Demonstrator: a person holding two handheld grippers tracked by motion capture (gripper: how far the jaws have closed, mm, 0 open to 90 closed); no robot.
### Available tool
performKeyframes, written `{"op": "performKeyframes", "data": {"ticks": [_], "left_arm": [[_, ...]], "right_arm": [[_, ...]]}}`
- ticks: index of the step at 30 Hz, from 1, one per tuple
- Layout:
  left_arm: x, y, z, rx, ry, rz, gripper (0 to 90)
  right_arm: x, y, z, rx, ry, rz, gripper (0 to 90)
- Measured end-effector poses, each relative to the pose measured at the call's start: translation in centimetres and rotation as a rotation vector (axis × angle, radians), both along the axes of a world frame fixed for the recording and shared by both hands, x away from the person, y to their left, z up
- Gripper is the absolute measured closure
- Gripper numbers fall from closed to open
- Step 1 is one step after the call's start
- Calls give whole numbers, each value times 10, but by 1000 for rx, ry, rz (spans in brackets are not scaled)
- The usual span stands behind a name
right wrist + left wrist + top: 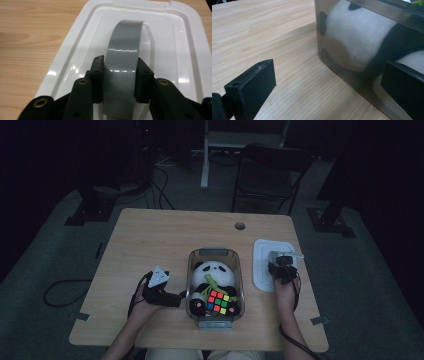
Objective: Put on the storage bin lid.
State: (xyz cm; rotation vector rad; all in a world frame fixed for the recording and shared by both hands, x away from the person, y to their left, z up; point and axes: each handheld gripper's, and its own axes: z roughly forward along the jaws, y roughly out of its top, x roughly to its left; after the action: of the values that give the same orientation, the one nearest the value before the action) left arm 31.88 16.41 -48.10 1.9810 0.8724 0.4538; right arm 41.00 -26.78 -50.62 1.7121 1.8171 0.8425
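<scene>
The right tongs (120, 77) clamp the arched grey handle (123, 62) of the flat white plastic lid (175, 50), which lies on the pale wooden desk (165, 235) just right of the clear plastic box (215, 254). The left tongs (327, 85) stand wide at that box's left wall, one jaw against it. Around the desk the room is dark, with a black chair (270, 170) beyond.

White lid (185, 50), grey handle (123, 65); black-and-white panda (212, 275); multicoloured cube (218, 302); light wood table (165, 235).
</scene>
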Motion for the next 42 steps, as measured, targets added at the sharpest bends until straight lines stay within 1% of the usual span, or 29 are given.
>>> {"op": "performKeyframes", "data": {"ticks": [3, 5, 7, 9, 10, 11, 14, 20, 24, 26, 30, 33, 35, 38, 42], "left_arm": [[-1, -2, 0, 2, -3, -11, 5], [-1, -4, 0, 1, -3, -22, 5], [-1, -5, 0, 12, -8, -17, 5], [-1, -5, -1, 7, -2, -17, 5], [-2, -6, -1, 8, -1, -18, 5], [-2, -7, -1, 19, -2, -26, 5], [-4, -10, -1, 27, -1, -39, 5], [-7, -21, -1, 39, -7, -74, 5], [-8, -30, -1, 38, -8, -86, 5], [-9, -35, -1, 43, -8, -94, 5], [-9, -43, -1, 50, -10, -111, 5], [-10, -50, 0, 56, -10, -127, 4], [-10, -55, 0, 64, -16, -138, 5], [-10, -63, 1, 61, -13, -156, 4], [-11, -70, 1, 67, -21, -173, 4]], "right_arm": [[-5, -2, 6, 2, 0, 38, 673], [-11, -4, 14, 10, -8, 44, 674], [-17, -8, 25, 35, -27, 48, 675], [-23, -11, 38, 47, -43, 53, 675], [-27, -12, 45, 56, -60, 57, 675], [-31, -14, 52, 66, -71, 61, 675], [-43, -14, 72, 104, -103, 78, 675], [-67, -2, 105, 139, -162, 148, 675], [-79, 10, 124, 160, -186, 202, 675], [-84, 17, 132, 162, -198, 228, 675], [-95, 31, 142, 179, -204, 287, 675], [-103, 41, 146, 182, -203, 325, 675], [-108, 48, 147, 185, -198, 353, 675], [-115, 58, 147, 188, -186, 395, 675], [-122, 72, 144, 190, -157, 463, 675]]}}
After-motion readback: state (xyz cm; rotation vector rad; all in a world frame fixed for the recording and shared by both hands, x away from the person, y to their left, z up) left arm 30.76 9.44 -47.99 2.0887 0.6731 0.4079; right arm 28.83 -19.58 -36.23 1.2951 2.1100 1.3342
